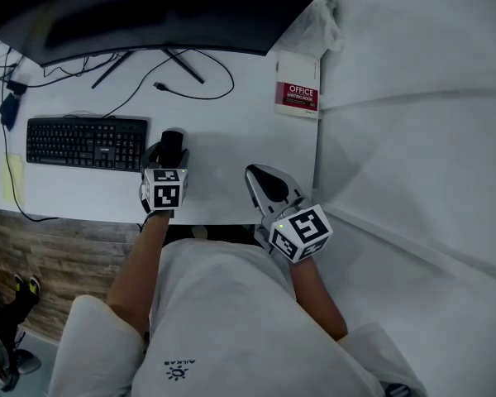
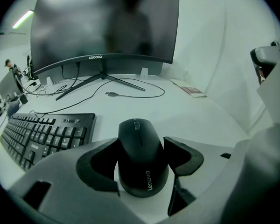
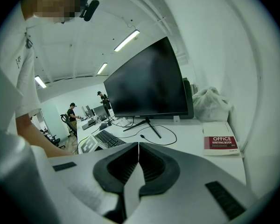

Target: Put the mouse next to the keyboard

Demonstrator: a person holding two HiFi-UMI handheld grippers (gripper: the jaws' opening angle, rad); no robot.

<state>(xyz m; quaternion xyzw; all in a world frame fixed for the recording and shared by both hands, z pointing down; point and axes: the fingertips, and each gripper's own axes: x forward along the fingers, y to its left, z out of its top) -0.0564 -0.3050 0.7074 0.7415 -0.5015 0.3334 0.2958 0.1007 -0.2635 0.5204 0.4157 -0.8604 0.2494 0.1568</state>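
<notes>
Left hand-held gripper (image 2: 142, 154): its jaws are closed on the mouse (image 2: 143, 158), one pad against each flank. The mouse's nose points toward the monitor (image 2: 102, 29). I cannot tell whether its underside sits on the desk (image 2: 191, 120) or is just clear of it.

In the head view the mouse (image 1: 172, 144) is near the desk's front edge, just beside the right end of the keyboard (image 1: 87, 142). Only its dark top shows there. The rest is covered by the left hand-held gripper (image 1: 171, 152) and its marker cube. In the left gripper view the keyboard (image 2: 42, 134) is cut off at its left end.

Right hand-held gripper (image 3: 138, 147): jaws fully together, nothing between them. In the head view this hand-held gripper (image 1: 256, 174) is near the front edge of the desk (image 1: 231, 135), right of the left one and well apart from the mouse.

At the back right corner a red and white book (image 1: 298, 95) lies flat, with a plastic bag (image 1: 318, 23) behind it. A loose cable (image 1: 200, 89) loops in front of the monitor stand. The monitor (image 1: 149, 7) is dark, and the head view cuts off its top.

Two people stand far off in the right gripper view, too small to make out further.
</notes>
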